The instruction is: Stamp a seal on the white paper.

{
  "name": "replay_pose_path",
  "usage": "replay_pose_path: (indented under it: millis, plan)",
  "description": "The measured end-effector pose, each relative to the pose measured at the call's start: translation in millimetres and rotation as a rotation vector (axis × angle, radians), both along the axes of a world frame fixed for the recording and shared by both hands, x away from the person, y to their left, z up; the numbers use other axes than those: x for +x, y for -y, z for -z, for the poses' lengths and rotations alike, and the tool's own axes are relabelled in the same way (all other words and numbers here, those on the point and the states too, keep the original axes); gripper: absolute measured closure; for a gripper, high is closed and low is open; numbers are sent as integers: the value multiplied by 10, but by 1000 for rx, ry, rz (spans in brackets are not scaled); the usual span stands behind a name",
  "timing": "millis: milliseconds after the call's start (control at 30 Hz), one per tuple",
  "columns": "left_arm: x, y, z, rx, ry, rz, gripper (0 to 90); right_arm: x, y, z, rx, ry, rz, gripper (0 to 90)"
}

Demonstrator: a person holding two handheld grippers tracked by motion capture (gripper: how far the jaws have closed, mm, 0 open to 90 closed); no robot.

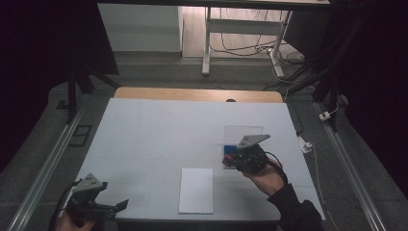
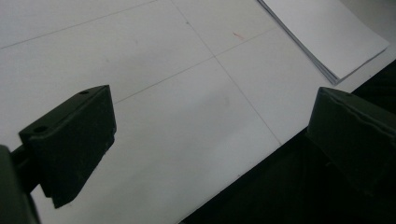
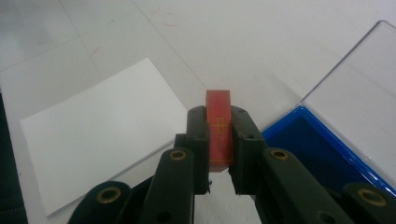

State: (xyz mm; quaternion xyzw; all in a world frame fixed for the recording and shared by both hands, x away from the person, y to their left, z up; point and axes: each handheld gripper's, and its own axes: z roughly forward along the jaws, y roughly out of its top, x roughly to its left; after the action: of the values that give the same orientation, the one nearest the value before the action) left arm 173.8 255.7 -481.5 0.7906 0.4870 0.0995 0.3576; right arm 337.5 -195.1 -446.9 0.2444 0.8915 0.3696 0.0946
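Right claw (image 3: 219, 140) is pinching a red stamp block (image 3: 219, 128) upright between its pads, just above the surface (image 1: 154, 130). In the high view we see the same claw (image 1: 235, 159) at the near edge of the blue ink pad (image 3: 308, 149), so we read this step as carrying the stamp from the pad toward the white paper stack (image 1: 196, 190), inking likely done. We can't see the stamp's underside, so ink pickup is unconfirmed.

Next move, as we judge it: swing left over the paper (image 3: 98, 140), keep the block vertical, press down flat, don't let it twist in the grip.

Containers: 1 shallow blue tray holding the dark blue ink pad, with its clear lid (image 3: 355, 88) swung open and lying flat on the surface behind it. Nothing else in the tray that we can make out.

Left claw (image 2: 205, 154) is spread wide, nothing between the jaws, hanging over the near edge of the surface, well apart from the stamp; the corner of the paper stack (image 2: 327, 32) sits beyond it.
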Motion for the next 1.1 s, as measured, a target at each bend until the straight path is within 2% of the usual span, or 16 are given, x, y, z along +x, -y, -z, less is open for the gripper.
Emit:
replay_pose_path:
  millis: [733, 767, 1100]
  plan:
    - [-4, -1, 1, -2, -1, -3, 14, -133, -296, 62, -9, -16, -91, 807]
    - [-4, -1, 1, -2, -2, -3, 14, -148, -319, 71, -23, -7, -102, 807]
    - [-3, 0, 1, -1, -2, -2, 14, -216, -470, 132, -47, -7, -156, 806]
